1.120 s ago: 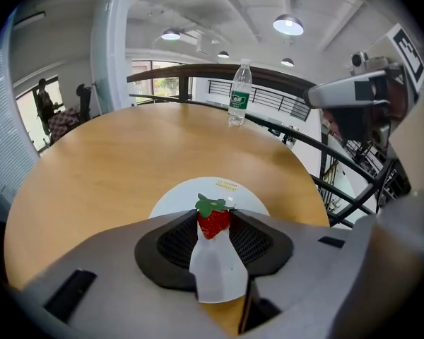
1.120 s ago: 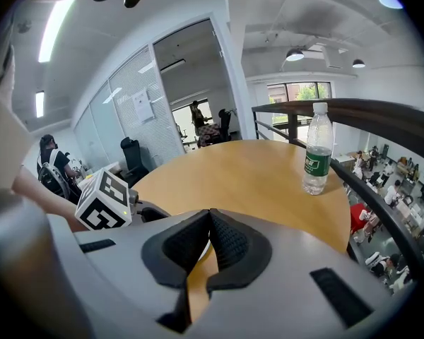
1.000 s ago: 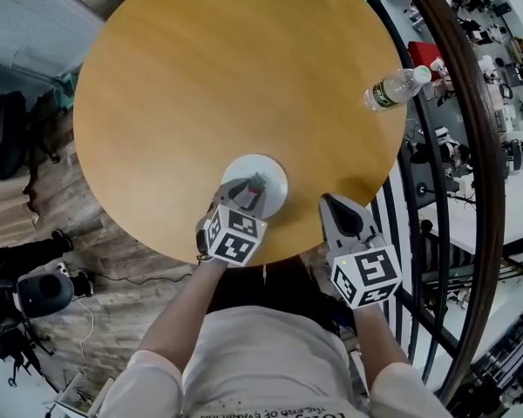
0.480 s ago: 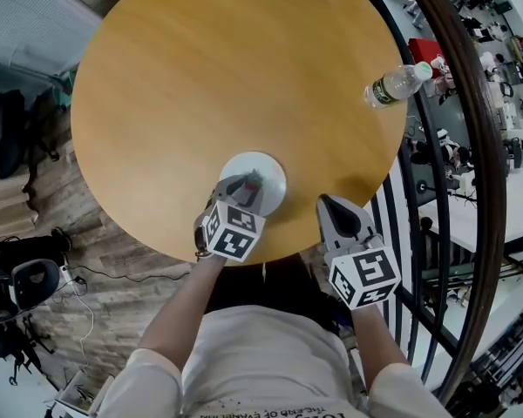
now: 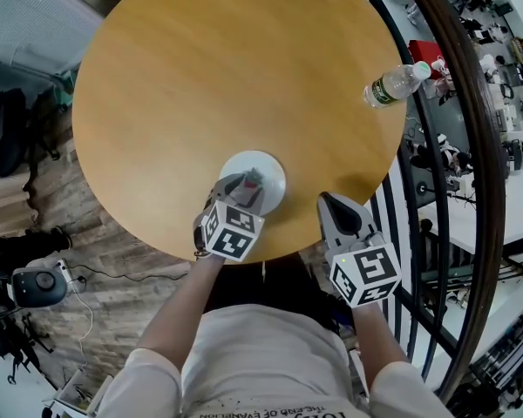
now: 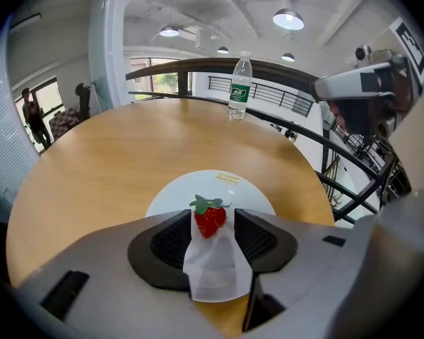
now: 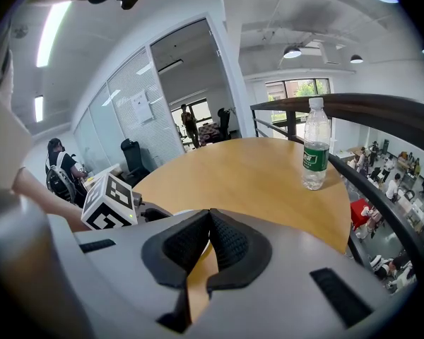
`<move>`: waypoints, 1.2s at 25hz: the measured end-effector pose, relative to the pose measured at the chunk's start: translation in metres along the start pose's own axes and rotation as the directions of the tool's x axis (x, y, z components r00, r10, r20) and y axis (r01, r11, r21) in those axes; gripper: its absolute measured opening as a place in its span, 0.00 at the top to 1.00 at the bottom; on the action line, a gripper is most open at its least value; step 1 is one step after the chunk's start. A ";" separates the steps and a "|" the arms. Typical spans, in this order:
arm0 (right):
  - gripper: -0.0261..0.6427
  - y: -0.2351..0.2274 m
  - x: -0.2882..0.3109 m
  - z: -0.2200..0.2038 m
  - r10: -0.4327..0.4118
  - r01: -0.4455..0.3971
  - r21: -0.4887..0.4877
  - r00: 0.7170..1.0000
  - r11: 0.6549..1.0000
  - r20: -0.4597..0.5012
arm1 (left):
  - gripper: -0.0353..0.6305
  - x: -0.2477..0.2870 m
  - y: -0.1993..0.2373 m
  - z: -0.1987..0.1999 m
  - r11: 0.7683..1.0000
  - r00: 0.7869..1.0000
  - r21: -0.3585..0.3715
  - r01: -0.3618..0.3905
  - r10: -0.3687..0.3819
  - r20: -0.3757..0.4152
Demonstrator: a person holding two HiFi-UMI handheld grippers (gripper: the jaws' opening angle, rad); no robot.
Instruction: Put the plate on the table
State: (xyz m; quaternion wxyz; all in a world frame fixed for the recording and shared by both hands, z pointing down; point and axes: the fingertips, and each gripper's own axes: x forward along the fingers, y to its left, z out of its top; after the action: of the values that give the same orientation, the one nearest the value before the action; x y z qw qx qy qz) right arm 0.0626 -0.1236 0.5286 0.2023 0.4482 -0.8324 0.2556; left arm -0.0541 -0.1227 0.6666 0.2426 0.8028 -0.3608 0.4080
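While the Plate Rests on the Table

As the white plate [image 5: 263, 165] lies flat near the round table's [image 5: 227, 77] near edge, the left gripper [image 5: 244, 184] jaws, just opened wide, straddle its rim without pressing. Right gripper [image 7: 209, 216] jaws are closed together, empty.

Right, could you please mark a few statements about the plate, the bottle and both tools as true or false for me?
1. The plate lies on the table. True.
2. A strawberry sits on the plate. True.
3. The bottle lies on its side. False: it stands upright near the table's far edge.
4. The right tool holds the bottle. False: its jaws are shut on nothing, well apart from the bottle.
5. The left tool clamps the plate. False: its jaws have just been opening and stand apart, with the plate's near rim between them but not pressed.
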 end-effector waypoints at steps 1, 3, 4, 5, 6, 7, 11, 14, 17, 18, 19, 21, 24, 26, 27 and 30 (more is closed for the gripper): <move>0.93 0.000 0.000 0.001 0.002 -0.002 -0.002 1.000 1.000 0.001 | 0.64 -0.002 0.000 0.001 1.000 1.000 -0.001 -0.003 0.003 0.002; 0.93 0.001 -0.002 0.003 0.005 -0.005 -0.005 1.000 1.000 0.002 | 0.64 -0.007 0.001 0.003 1.000 1.000 0.000 -0.009 0.009 0.009; 0.93 0.002 -0.002 0.004 0.006 -0.006 -0.007 1.000 1.000 0.003 | 0.64 -0.010 0.001 0.003 1.000 1.000 0.001 -0.012 0.012 0.014; 0.93 0.003 -0.003 0.005 0.007 -0.007 -0.009 1.000 1.000 0.005 | 0.64 -0.014 0.001 0.004 1.000 1.000 0.000 -0.015 0.015 0.022; 0.93 0.004 -0.004 0.006 0.007 -0.007 -0.012 1.000 1.000 0.007 | 0.64 -0.018 0.002 0.006 1.000 0.999 -0.004 -0.017 0.018 0.033; 0.93 0.006 -0.005 0.007 0.008 -0.008 -0.016 1.000 1.000 0.010 | 0.64 -0.024 0.002 0.008 1.000 0.999 -0.013 -0.018 0.019 0.047; 0.93 0.010 -0.012 0.013 0.012 -0.011 -0.031 1.000 0.999 0.026 | 0.64 -0.053 0.002 0.020 0.998 0.992 -0.056 -0.016 0.023 0.122; 0.93 0.015 -0.022 0.015 0.017 -0.016 -0.044 0.999 0.999 0.031 | 0.68 -0.083 -0.003 0.023 0.999 0.984 -0.033 -0.030 0.035 0.172; 0.93 0.019 -0.031 0.028 0.021 -0.017 -0.067 0.998 0.998 0.058 | 0.76 -0.118 -0.002 0.029 0.998 0.970 -0.027 -0.062 0.067 0.234; 0.93 0.021 -0.035 0.032 0.021 -0.016 -0.073 0.998 0.997 0.066 | 0.79 -0.129 -0.001 0.031 0.997 0.964 -0.041 -0.069 0.077 0.253; 0.93 0.022 -0.040 0.036 0.021 -0.015 -0.078 0.997 0.997 0.074 | 0.81 -0.140 -0.001 0.032 0.996 0.959 -0.059 -0.072 0.085 0.271; 0.93 0.025 -0.048 0.042 0.022 -0.015 -0.089 0.996 0.996 0.085 | 0.86 -0.160 -0.001 0.034 0.993 0.948 -0.099 -0.070 0.097 0.303; 0.93 0.031 -0.060 0.046 0.028 -0.017 -0.109 0.995 0.994 0.100 | 0.90 -0.187 -0.005 0.035 0.986 0.929 -0.158 -0.053 0.107 0.353; 0.93 0.035 -0.068 0.045 0.034 -0.022 -0.117 0.994 0.993 0.106 | 0.91 -0.203 -0.011 0.036 0.979 0.915 -0.202 -0.028 0.106 0.389; 0.93 0.038 -0.071 0.046 0.041 -0.028 -0.119 0.993 0.992 0.108 | 0.91 -0.210 -0.015 0.037 0.975 0.907 -0.223 -0.014 0.106 0.407; 0.93 0.049 -0.076 0.051 0.078 -0.064 -0.126 0.991 0.990 0.113 | 0.91 -0.226 -0.021 0.041 0.964 0.883 -0.267 0.001 0.125 0.453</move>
State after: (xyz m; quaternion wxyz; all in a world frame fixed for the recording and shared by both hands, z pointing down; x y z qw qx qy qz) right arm 0.0544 -0.0831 0.4333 0.1707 0.4193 -0.8723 0.1844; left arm -0.1103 -0.0513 0.4545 0.2388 0.8263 -0.4843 0.1603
